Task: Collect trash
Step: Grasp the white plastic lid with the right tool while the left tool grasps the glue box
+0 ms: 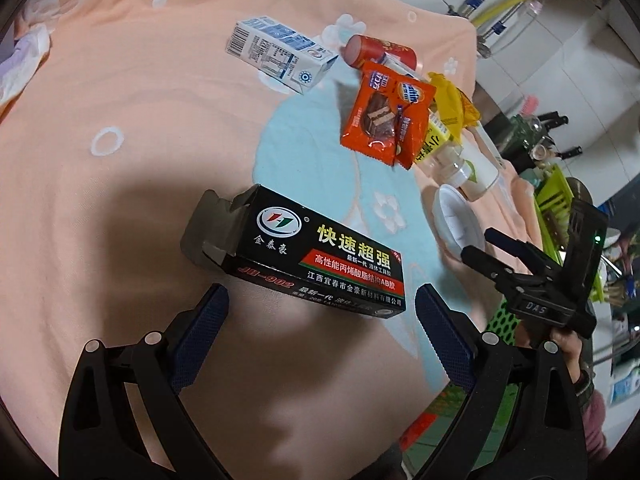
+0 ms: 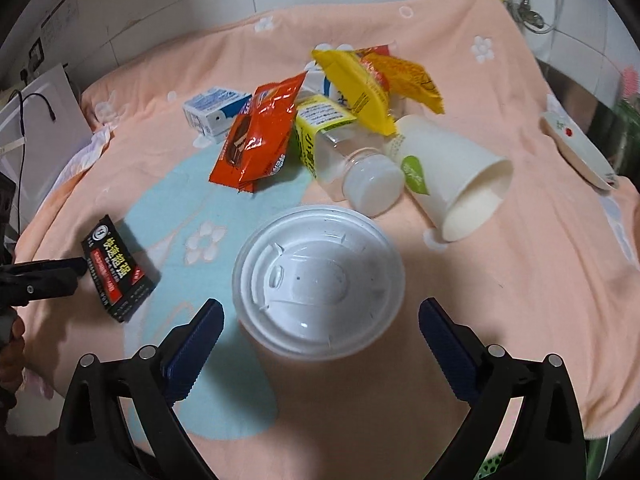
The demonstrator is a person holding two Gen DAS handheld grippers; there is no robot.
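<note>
On the peach towel [image 2: 520, 240], my right gripper [image 2: 320, 336] gapes wide around the white plastic lid [image 2: 320, 280]; my left gripper [image 1: 320, 320], equally wide, faces the black glue box [image 1: 304, 256] — both empty. Risk — the flat lid may slip free as I close.

Right wrist view. Blanket [image 2: 520, 80] covers the table. Lid [image 2: 320, 284] lies nearest. Behind it, bottle [image 2: 352, 164] on its side; paper cup [image 2: 452, 176] tipped over just right of the bottle. Snack wrapper [image 2: 256, 136] left of the bottle, milk carton [image 2: 214, 112] behind that. Glue box [image 2: 116, 268] well left of the lid. Dish [image 2: 576, 152] at far right edge.
</note>
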